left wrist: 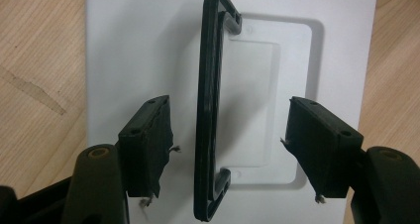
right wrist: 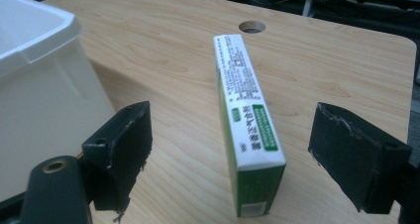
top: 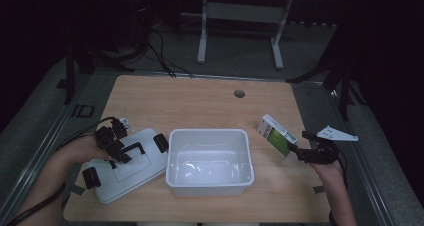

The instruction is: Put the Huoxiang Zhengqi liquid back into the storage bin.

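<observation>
**High view: a box that could tip, a lid that could slip**

High view shows our right hand-held gripper next to the small green and white box, on the right side of the counter. The white bin sits in the middle, with nothing in it. The lid lies flat on the counter, touching the bin's left side, and our left hand-held gripper hangs over the lid's black handle.

In the right gripper view the jaws of the right hand-held gripper stand wide apart. The box stands on its thin edge between them, and neither pad touches it. We think this is the shaky part. The box is tall and thin. If one pad bumps it before the other, it could fall flat or slide away. If we grab only the near end, it could twist and drop on the way to the bin.

In the left gripper view the jaws of the left hand-held gripper are apart too. The handle runs between them, closer to one pad, and no pad presses on it. If we close like this, the near pad could push the handle sideways and shove the lid. A shoved lid could knock the bin.

We should keep both hands slow, so one does not bump the bin while the other works.
</observation>
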The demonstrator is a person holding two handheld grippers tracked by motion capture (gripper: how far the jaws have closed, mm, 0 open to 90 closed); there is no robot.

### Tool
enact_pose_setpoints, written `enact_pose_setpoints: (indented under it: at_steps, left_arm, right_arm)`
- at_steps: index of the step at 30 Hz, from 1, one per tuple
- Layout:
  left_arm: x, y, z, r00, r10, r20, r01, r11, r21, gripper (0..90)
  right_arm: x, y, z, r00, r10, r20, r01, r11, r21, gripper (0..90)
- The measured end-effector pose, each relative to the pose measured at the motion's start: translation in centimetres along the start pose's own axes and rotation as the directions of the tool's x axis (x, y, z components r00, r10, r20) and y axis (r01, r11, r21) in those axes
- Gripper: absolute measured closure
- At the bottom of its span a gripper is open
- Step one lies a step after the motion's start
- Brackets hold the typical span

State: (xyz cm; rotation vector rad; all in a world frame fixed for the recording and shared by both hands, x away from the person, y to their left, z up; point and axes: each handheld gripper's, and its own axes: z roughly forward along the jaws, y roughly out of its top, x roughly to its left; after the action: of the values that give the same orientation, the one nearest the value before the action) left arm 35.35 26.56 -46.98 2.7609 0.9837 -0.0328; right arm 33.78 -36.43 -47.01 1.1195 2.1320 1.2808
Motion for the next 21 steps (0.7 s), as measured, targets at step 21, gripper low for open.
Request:
enact_pose_setpoints:
  at_steps: [21]
  left_arm:
    - [0.1,-0.1,0.2,1.0,0.0,0.001,0.0,1.0,0.003,35.0]
  right_arm:
    - [-2.1,2.9,4.7,0.9983,-0.052,-0.029,0.056,0.977,0.205,28.4]
